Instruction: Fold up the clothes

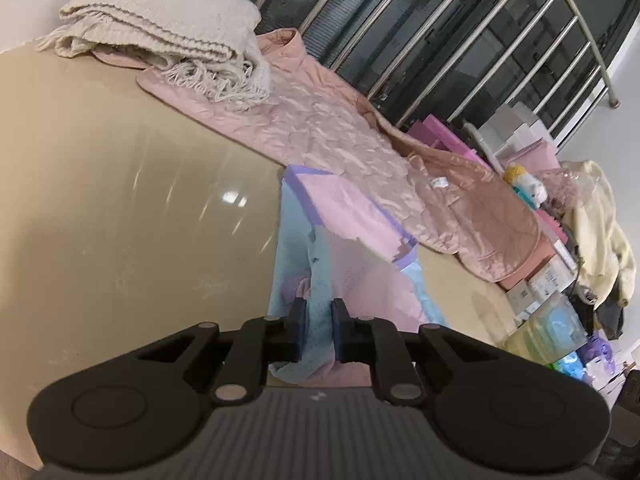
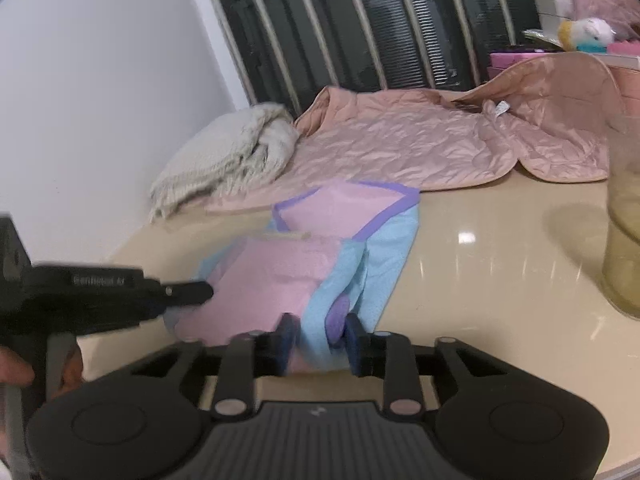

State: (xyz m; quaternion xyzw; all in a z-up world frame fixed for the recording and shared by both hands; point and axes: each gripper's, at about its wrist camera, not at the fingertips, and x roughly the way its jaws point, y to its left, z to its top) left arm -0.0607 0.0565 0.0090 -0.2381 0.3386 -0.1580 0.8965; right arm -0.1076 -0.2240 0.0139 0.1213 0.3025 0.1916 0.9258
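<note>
Left wrist view first: the left gripper (image 1: pixel 319 330) has its jaws drawn close on a blue edge of the pastel garment (image 1: pixel 344 224), the cloth bunched between the pads, so I'd call that clenched on fabric. The garment, pink and blue with purple trim, lies on the glossy beige table (image 1: pixel 120 200), running away from the fingertips toward the quilted pink jacket (image 1: pixel 360 140). A cream fringed blanket (image 1: pixel 160 36) sits folded at the far left corner, partly on the jacket.

Right wrist view: the left gripper comes in from the left edge with its tip on the garment's pink panel. The right gripper (image 2: pixel 320 344) stands wider apart, straddling a thick fold of blue and purple cloth at the near hem; whether the pads actually press on it I cannot tell.

What could go wrong, as I see it: the two ends are pinched as bunches, not flat edges, so any lift may drag crooked layers and give a lopsided fold. If the right side's hold is loose, that corner could slip out midway. The far end touches the jacket, so a pull might snag or shift it. A yellowish clear container (image 2: pixel 624 232) stands near on the right, within reach of a careless swing.
</note>
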